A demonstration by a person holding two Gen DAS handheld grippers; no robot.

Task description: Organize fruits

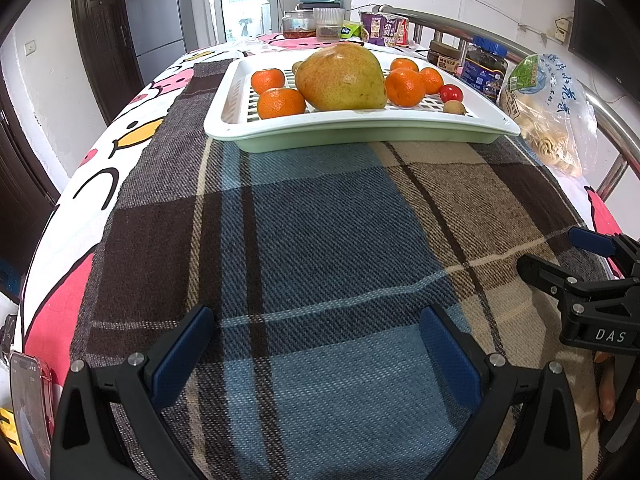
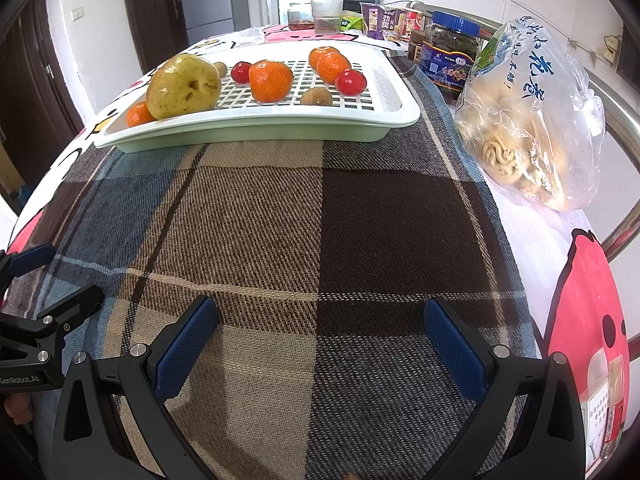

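Left gripper: the left gripper [image 1: 316, 354] hangs over the near part of the checked cloth [image 1: 320, 240]. Its two blue pads [image 1: 182, 360] are wide apart and nothing is between them.
Right gripper: the right gripper [image 2: 320, 350] hangs over the near part of the same cloth, a bit more to the right side. Its blue pads [image 2: 456, 350] are wide apart too, and it holds nothing.
The two grippers: they are side by side and not touching. Each one shows at the edge of the other one's view.
Tray: a white tray [image 2: 400, 108] with a grid floor sits on a pale green base at the far edge of the cloth.
Pear: a big yellow-green pear [image 1: 342, 78] lies in the tray, near its left end.
Oranges: five small oranges [image 2: 271, 80] are in the tray. Two are to the left of the pear and three are to its right.
Red fruits: two little round red fruits [image 2: 350, 81] are in the tray, well apart from each other.
Brown fruits: two small brown fruits [image 2: 317, 97] lie in the tray. One is near the front rim and one is behind the pear.
Table: the table [image 1: 120, 136] has a cartoon cover under the cloth.
Bag: a clear plastic bag [image 2: 536, 128] of pale food rests at the right edge of the table, beside the tray.
Jars and packets: jars [image 2: 450, 56] and snack packets stand along the far edge, behind the tray.
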